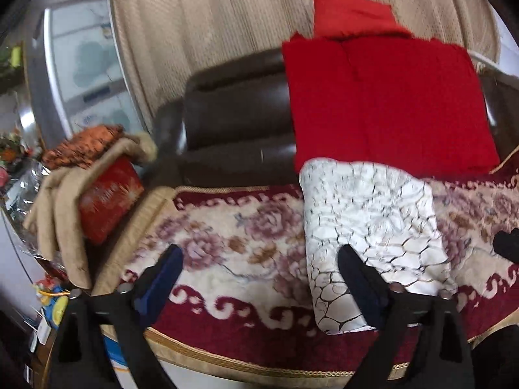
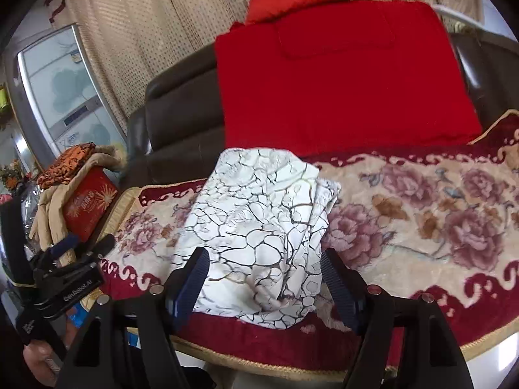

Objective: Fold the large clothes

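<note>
Folded white crackle-print garment (image 2: 259, 227) lies on floral blanket (image 2: 421, 201), near its front edge. Red cloth (image 2: 340, 81) behind it, on dark sofa (image 2: 175, 120). Right tongs (image 2: 264, 287) apart, straddling garment's near end, not pressing. Left tongs (image 1: 259, 278) spread wide, empty; body reads "GenRobot.AI". Red box (image 2: 89, 202) at left, writing illegible.

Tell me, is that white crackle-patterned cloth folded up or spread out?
Folded. The white cloth lies as a compact bundle with layered edges on the flowered blanket, covering only a small patch. Neither gripper holds it.
</note>
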### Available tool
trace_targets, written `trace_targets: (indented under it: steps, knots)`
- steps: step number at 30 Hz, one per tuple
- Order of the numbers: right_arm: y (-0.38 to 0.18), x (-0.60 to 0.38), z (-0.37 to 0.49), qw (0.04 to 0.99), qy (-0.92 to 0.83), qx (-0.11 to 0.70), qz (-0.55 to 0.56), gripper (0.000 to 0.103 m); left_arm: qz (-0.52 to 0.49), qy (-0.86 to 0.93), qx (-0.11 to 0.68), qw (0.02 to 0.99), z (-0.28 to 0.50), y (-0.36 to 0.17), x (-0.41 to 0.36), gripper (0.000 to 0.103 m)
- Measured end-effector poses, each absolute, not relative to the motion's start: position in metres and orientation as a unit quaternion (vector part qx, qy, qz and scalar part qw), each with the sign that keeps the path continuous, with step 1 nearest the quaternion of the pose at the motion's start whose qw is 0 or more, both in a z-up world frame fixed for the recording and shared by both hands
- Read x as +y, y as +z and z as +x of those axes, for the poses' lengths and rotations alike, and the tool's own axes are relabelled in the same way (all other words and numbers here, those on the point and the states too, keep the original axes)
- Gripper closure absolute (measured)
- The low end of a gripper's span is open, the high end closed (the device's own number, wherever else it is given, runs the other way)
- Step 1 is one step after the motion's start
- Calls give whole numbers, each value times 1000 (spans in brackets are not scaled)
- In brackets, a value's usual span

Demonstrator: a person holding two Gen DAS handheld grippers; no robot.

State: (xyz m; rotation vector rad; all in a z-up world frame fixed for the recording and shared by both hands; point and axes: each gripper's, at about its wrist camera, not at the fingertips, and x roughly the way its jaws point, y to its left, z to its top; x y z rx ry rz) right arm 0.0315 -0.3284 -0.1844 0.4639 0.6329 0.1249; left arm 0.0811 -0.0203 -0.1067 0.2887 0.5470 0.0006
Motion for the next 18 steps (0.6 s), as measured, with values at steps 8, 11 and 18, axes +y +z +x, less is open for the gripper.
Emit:
trace_targets:
  steps: [8,11,18]
  knots:
    - [-144,-326,-9,931,47,281,226,28,109,12,191,976,29,-53,-5,3]
    - [-131,-324,-23,934,45,273,225,28,112,21,170,979,14,-40,-2,0]
    - [-102,-316,-53,943,47,250,216,28,122,19,129,984,-22,-17,-5,0]
